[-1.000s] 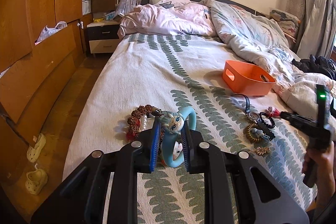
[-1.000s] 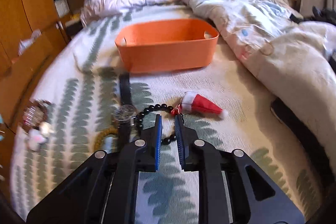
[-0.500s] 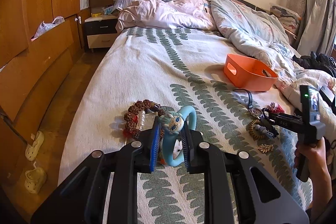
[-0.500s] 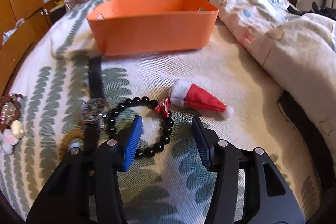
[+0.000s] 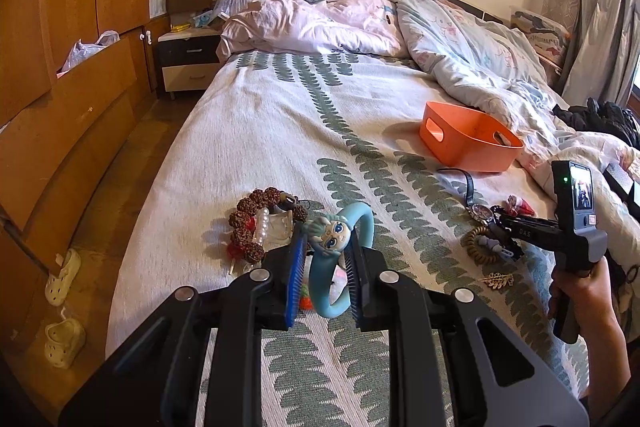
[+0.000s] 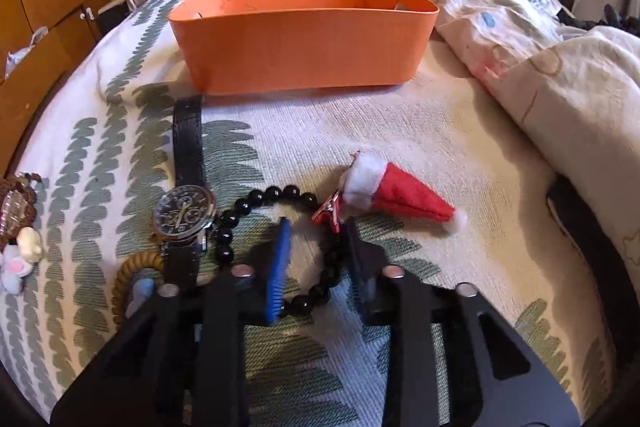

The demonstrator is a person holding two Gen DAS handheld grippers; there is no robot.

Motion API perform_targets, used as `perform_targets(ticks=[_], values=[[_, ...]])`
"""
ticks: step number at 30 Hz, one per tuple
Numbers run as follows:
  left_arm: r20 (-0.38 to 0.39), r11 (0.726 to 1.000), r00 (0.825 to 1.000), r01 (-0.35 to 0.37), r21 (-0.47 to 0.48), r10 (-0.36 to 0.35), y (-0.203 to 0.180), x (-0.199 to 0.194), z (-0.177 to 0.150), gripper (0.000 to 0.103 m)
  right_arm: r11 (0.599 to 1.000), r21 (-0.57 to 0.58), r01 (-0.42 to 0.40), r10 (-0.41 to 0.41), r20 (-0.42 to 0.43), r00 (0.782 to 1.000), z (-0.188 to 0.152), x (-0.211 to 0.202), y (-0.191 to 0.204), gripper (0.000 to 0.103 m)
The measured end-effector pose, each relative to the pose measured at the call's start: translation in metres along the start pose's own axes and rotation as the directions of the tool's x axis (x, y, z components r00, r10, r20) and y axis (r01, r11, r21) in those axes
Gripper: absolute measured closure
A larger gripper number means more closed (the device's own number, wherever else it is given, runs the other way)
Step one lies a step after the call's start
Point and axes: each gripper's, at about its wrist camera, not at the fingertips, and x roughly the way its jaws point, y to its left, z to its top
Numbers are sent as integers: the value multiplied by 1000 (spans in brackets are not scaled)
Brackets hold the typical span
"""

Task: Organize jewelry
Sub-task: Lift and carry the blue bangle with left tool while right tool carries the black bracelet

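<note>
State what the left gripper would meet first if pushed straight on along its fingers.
Shut on the blue cartoon band, the left gripper would most likely meet the bedspread just beyond it, right of the brown bead bracelet; depth is hard to judge.

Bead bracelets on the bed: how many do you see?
3: black bracelet beside the watch; brown bracelet and pearl bracelet heaped by the blue band. More may hide underneath.
</note>
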Motion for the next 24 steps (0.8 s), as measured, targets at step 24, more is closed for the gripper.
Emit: perform_targets(ticks=[24], values=[[24,1000,1000,-6,-13,7,4,-10,3,83,989,74,-124,109,182,977,9,-99,-14,92]])
